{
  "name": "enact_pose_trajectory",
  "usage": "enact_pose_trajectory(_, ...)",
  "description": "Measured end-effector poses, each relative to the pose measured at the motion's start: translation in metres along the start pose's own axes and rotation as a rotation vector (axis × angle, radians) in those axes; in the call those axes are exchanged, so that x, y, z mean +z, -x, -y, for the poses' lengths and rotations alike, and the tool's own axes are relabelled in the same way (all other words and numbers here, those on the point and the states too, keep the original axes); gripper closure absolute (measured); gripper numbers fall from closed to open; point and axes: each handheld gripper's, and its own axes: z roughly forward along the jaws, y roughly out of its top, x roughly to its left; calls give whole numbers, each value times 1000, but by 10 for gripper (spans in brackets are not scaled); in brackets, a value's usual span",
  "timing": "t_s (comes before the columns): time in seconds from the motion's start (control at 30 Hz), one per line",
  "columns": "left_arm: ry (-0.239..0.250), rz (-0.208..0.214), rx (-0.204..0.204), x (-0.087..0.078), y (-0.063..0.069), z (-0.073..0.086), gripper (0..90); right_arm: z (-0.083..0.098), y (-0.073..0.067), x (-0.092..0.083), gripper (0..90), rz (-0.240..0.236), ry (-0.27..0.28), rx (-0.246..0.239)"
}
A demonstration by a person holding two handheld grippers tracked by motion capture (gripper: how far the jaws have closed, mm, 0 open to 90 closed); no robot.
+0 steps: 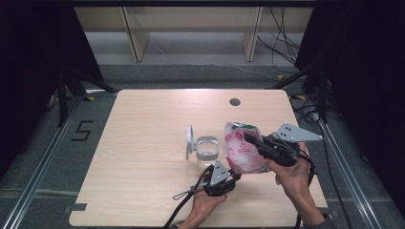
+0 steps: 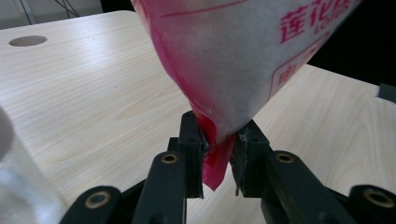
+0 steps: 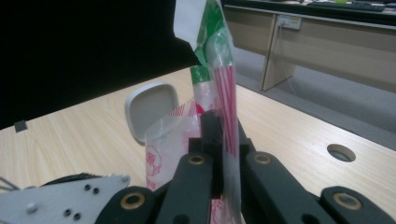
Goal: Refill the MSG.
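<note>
A white plastic bag with pink print [image 1: 243, 150] hangs above the wooden table [image 1: 143, 143], held between both grippers. My right gripper [image 1: 248, 137] is shut on its upper edge; in the right gripper view the jaws [image 3: 222, 135] pinch the folded pink, green and white film [image 3: 219, 65]. My left gripper [image 1: 234, 177] sits below the bag. In the left gripper view its pads [image 2: 218, 154] clamp the bag's [image 2: 233, 60] bottom pink corner. A clear container [image 1: 206, 150] with its white lid [image 1: 189, 139] flipped open stands just left of the bag.
A round cable hole [image 1: 234, 101] lies in the tabletop at the back. The container's open lid [image 3: 152, 109] shows beyond the bag, and its clear wall [image 2: 18, 186] is close at the left. Shelving and cables lie beyond the table's far edge.
</note>
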Motion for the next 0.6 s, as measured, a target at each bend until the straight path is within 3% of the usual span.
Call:
enact_pose_trajectory(0.03,1,7,-21,1,1,0,755,0,-1,0,900,2,-4,13)
enact_pose_trajectory(0.1,7,17,-20,2,0,0,757,1,-1,2,900,32,21,-5)
enact_pose_trajectory(0.2,5,3,-12,3,2,0,758,0,-2,3,900,11,6,-18)
enact_pose_trajectory(0.27,24,-2,-32,5,4,1,761,-1,-1,5,900,26,13,-30)
enact_pose_trajectory(0.33,19,-6,-27,4,5,0,762,-2,-3,10,900,3,23,22)
enact_pose_trajectory(0.4,33,-10,-25,5,6,1,763,-3,-1,12,900,5,37,7)
enact_pose_trajectory(0.47,32,-17,-35,5,6,0,764,-3,-3,13,900,4,32,29)
enact_pose_trajectory(0.53,36,-28,-30,6,7,-1,764,-4,0,15,900,19,55,-6)
enact_pose_trajectory(0.6,39,-35,-26,6,6,-2,764,-6,-3,17,900,-5,50,41)
